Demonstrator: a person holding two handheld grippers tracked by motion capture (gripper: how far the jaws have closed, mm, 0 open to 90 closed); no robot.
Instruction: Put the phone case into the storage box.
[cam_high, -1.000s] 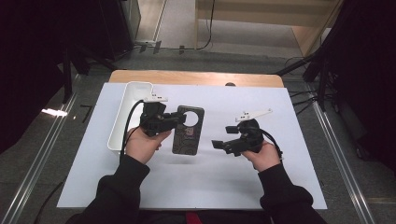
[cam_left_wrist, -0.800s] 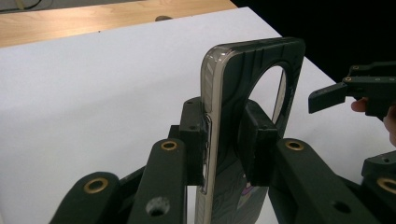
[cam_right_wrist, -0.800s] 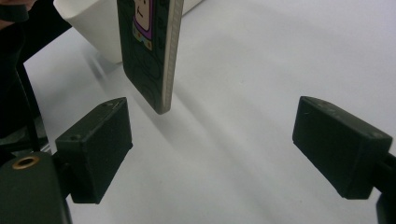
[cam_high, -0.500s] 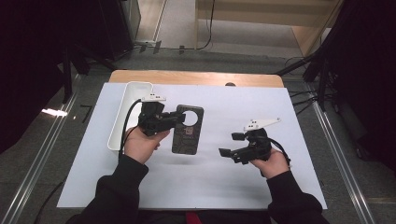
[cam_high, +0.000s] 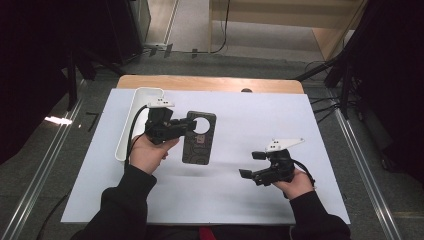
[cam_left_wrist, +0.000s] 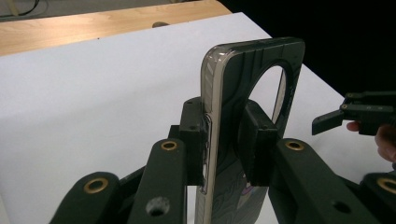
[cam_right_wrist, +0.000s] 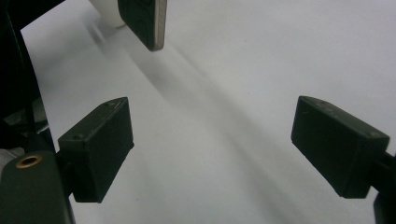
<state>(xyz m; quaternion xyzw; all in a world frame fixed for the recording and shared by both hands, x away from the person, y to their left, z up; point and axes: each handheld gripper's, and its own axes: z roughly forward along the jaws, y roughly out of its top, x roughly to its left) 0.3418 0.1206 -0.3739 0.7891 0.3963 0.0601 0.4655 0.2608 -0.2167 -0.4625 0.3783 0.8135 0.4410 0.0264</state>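
One dark patterned phone case with a round camera cut-out and a clear rim (cam_high: 199, 137) is counted, clamped in the left gripper (cam_high: 186, 127). In the left gripper view the case (cam_left_wrist: 243, 116) is seen edge-on, upright, pinched between the two black pads (cam_left_wrist: 194, 140) just below the cut-out. In the high view the case is held above the white sheet covering the bench (cam_high: 250, 115), at about 10 o'clock from the sheet's centre.

One white oblong tray (cam_high: 131, 120) is counted, at 9 o'clock of the case, on the sheet's left edge, partly hidden by the left hand (cam_high: 149, 152).

The right gripper (cam_high: 247, 165) is found at about 5 o'clock from the centre, well apart from the case. Its jaws are spread wide with nothing between them; in the right gripper view bare white sheet is seen between the two pads (cam_right_wrist: 98, 149), and the lower corner of the case (cam_right_wrist: 144, 21) is seen at 11 o'clock. The right hand (cam_high: 296, 184) is behind it.

Two grippers, two hands, one case, one tray. A strip of light wooden bench top (cam_high: 210, 82) is exposed at 12 o'clock beyond the sheet.
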